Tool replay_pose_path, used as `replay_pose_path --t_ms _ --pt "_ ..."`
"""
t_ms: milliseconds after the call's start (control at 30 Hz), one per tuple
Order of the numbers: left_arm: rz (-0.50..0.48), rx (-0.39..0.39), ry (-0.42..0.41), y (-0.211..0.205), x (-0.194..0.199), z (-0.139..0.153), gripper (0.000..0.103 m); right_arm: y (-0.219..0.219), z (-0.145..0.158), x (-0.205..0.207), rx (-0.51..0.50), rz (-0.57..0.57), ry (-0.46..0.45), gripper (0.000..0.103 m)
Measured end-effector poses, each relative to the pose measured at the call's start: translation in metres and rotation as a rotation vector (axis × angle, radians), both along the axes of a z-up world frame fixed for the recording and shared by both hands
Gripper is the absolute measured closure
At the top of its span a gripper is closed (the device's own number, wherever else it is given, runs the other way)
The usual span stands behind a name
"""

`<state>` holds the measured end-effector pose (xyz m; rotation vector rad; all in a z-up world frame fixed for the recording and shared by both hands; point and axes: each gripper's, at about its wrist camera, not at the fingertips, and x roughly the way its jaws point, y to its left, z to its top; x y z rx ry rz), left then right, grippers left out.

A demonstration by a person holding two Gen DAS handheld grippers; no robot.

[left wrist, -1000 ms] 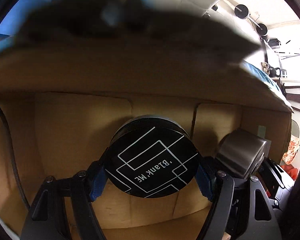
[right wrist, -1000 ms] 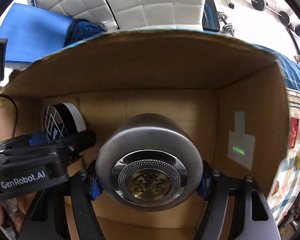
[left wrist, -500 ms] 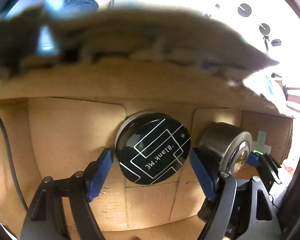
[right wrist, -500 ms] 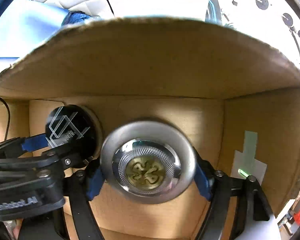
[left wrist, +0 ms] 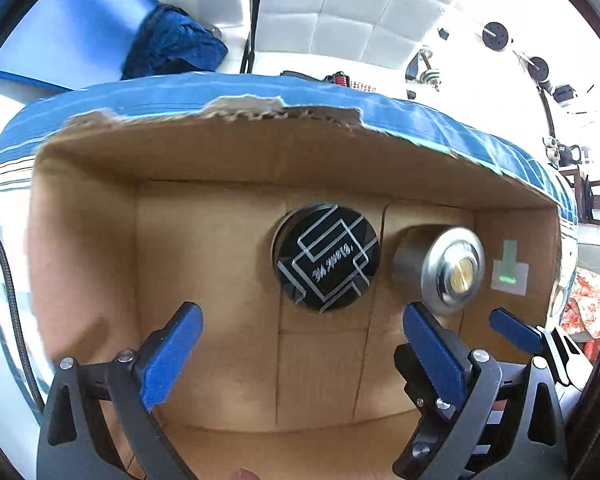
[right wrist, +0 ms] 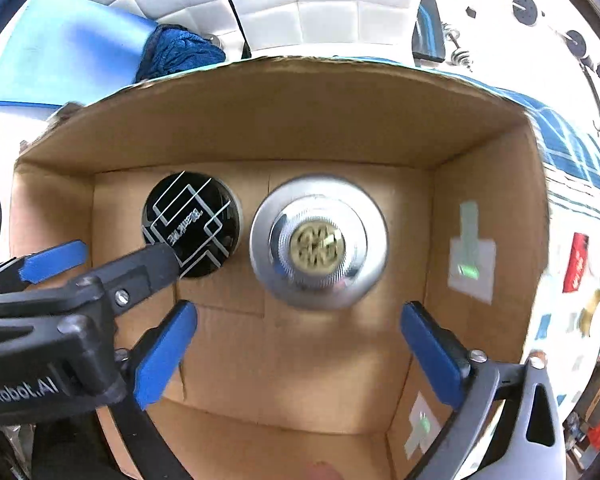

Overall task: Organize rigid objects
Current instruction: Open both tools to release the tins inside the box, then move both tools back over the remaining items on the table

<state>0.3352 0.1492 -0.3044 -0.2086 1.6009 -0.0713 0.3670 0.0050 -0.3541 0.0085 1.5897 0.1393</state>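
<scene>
A black round tin with white line art (left wrist: pixel 327 257) stands on the floor of a cardboard box (left wrist: pixel 204 280). A silver round container with a gold centre (left wrist: pixel 444 270) stands just right of it. Both also show in the right wrist view, the tin (right wrist: pixel 190 224) and the silver container (right wrist: pixel 318 242). My left gripper (left wrist: pixel 304 360) is open and empty, pulled back above the tin. My right gripper (right wrist: pixel 298 354) is open and empty, pulled back above the silver container. The left gripper's fingers (right wrist: pixel 52 260) show at the left of the right wrist view.
The box walls (right wrist: pixel 488 240) rise all round, with pale tape patches (right wrist: pixel 470 256) on the right wall. The far rim is torn (left wrist: pixel 252 110). Outside lie a blue mat (left wrist: pixel 72 36), blue cloth (left wrist: pixel 172 48), white padded wall and dumbbells (left wrist: pixel 428 72).
Both grippers opened, let go of the tin and the silver container on the box floor, and drew back up out of the box.
</scene>
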Motion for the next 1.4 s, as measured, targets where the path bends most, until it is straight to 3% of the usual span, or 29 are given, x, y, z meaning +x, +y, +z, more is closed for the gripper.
replay_pose_path --t_ms 233,667,1067,1200,1400 --pt "0.007 0.025 -0.108 0.008 -0.031 0.048 0.000 -0.003 0.034 -0.044 0.011 -0.015 -0.065 0.000" --pt "-0.017 0.073 -0.276 0.008 -0.117 0.125 0.000 -0.016 0.125 -0.146 0.009 -0.042 -0.224 0.000" --pt "-0.022 0.053 -0.341 -0.004 -0.168 0.174 0.000 -0.026 0.195 -0.207 0.054 -0.002 -0.328 0.000" --pt "-0.043 0.038 -0.366 -0.027 -0.169 0.185 0.000 -0.050 0.205 -0.212 0.083 -0.027 -0.335 0.000" --pt "-0.104 -0.026 -0.380 -0.101 -0.150 0.188 0.000 -0.135 0.210 -0.204 0.061 -0.135 -0.325 0.000"
